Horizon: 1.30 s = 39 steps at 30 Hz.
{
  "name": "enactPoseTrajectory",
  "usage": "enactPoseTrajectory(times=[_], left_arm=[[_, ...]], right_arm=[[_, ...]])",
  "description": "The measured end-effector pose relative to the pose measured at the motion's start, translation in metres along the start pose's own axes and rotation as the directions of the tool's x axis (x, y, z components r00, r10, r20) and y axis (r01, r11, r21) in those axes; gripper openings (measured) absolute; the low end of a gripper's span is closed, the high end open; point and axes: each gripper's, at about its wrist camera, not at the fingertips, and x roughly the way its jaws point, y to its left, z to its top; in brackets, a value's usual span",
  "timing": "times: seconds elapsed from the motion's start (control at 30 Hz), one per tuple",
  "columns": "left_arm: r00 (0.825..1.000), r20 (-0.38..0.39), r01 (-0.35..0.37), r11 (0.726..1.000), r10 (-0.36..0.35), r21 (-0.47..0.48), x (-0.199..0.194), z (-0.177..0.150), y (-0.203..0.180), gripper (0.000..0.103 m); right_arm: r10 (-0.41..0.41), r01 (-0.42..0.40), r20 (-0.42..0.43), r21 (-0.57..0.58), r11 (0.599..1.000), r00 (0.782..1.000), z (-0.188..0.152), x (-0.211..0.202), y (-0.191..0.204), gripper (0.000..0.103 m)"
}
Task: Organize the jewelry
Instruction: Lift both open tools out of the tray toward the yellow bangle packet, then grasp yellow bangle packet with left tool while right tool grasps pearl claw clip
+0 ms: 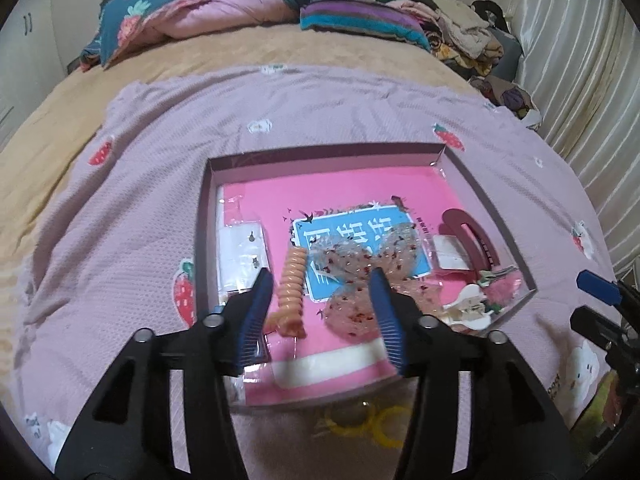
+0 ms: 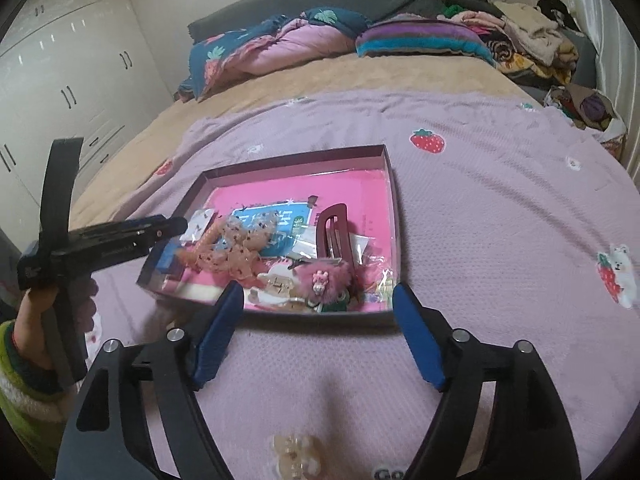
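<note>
A shallow pink-lined box (image 1: 320, 152) (image 2: 394, 216) lies on the bed. In it are an orange spiral hair tie (image 1: 289, 284), a clear speckled bow (image 1: 360, 264) (image 2: 240, 244), a dark red hair clip (image 1: 468, 232) (image 2: 334, 228), a pink fluffy tie (image 2: 324, 280), a white claw clip (image 1: 468, 308) and an earring card (image 1: 240, 256). My left gripper (image 1: 320, 280) is open over the box's near part, with the spiral tie and bow between its fingers. My right gripper (image 2: 318, 296) is open and empty at the box's near edge.
Yellow rings (image 1: 360, 420) lie on the lilac strawberry cloth (image 1: 160, 160) just outside the box's near edge. A pale claw clip (image 2: 296, 456) lies on the cloth under my right gripper. Folded quilts (image 2: 280, 44) and clothes (image 2: 528, 40) are piled at the head of the bed.
</note>
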Motion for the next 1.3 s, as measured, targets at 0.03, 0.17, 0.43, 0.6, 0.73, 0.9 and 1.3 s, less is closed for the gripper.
enactPoseTrajectory(times=[0.03, 0.17, 0.43, 0.6, 0.73, 0.9, 1.3], left_arm=[[1.000, 0.011, -0.004, 1.000, 0.004, 0.000, -0.006, -0.001, -0.001, 0.057], [0.999, 0.037, -0.009, 1.000, 0.009, 0.001, -0.024, -0.007, -0.005, 0.068], [0.998, 0.056, -0.025, 1.000, 0.025, -0.011, -0.046, -0.025, -0.012, 0.089], [0.999, 0.029, -0.032, 0.999, 0.032, -0.002, -0.047, -0.044, -0.018, 0.089], [0.999, 0.000, -0.032, 0.999, 0.032, 0.003, -0.043, -0.059, -0.022, 0.089], [0.999, -0.033, -0.036, 0.999, 0.036, 0.010, -0.038, -0.077, -0.026, 0.089], [0.994, -0.113, 0.001, 1.000, 0.000, 0.012, -0.015, -0.105, -0.032, 0.089]], right_arm=[[0.001, -0.001, 0.002, 0.000, 1.000, 1.000, -0.002, -0.003, 0.000, 0.077], [0.010, -0.010, 0.005, -0.004, 1.000, 1.000, -0.013, -0.015, 0.002, 0.079], [0.025, -0.026, -0.020, -0.015, 1.000, 0.999, -0.041, -0.027, 0.004, 0.081], [0.035, -0.037, -0.045, -0.030, 0.999, 0.998, -0.061, -0.027, 0.007, 0.081], [0.035, -0.039, -0.075, -0.050, 0.998, 0.997, -0.077, -0.023, 0.009, 0.081], [0.038, -0.047, -0.118, -0.076, 0.996, 0.992, -0.096, -0.012, 0.015, 0.081], [0.023, -0.046, -0.201, -0.109, 0.993, 0.979, -0.121, 0.021, 0.022, 0.037]])
